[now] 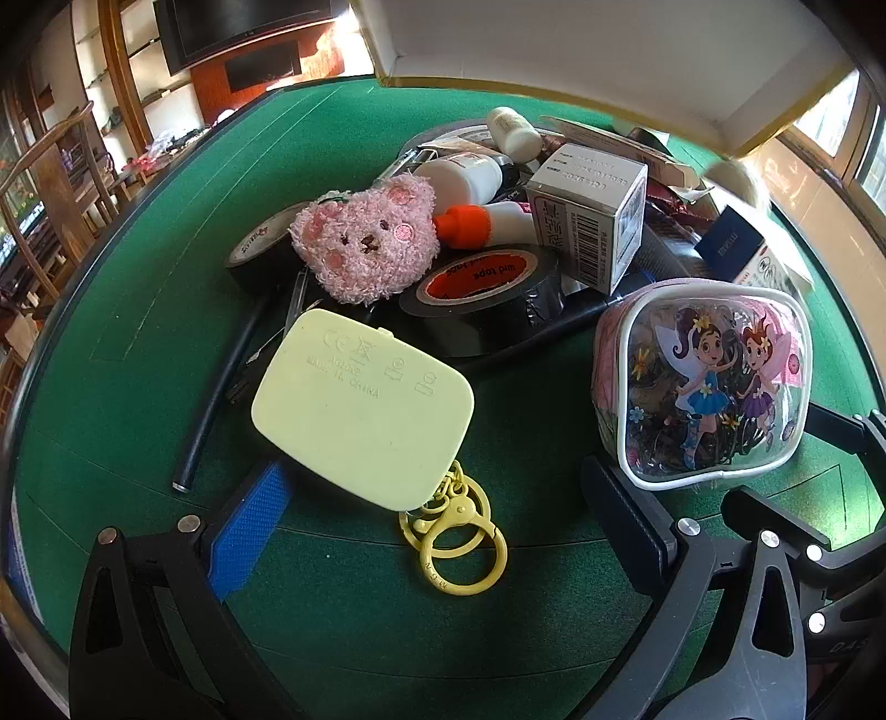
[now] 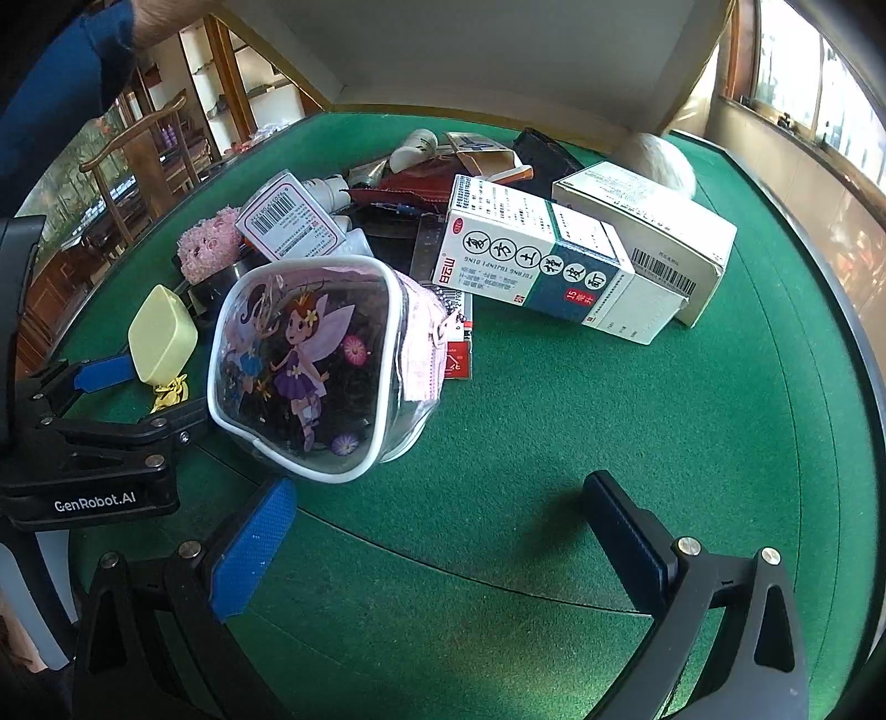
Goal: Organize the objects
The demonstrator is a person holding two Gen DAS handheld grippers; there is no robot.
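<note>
Both sets of fingers stand apart and empty: the left gripper point(image 1: 437, 526) frames the yellow case point(image 1: 362, 407), the right gripper point(image 2: 443, 531) sits just near of the fairy pouch point(image 2: 310, 368). Picking seems barely begun; next, probably close on the case. Counted: two tape rolls point(image 1: 482, 302), one pink bear point(image 1: 368, 238), on the green desk point(image 2: 581, 443).

white box point(image 1: 609, 50) cropped, pile's rear items hidden
</note>
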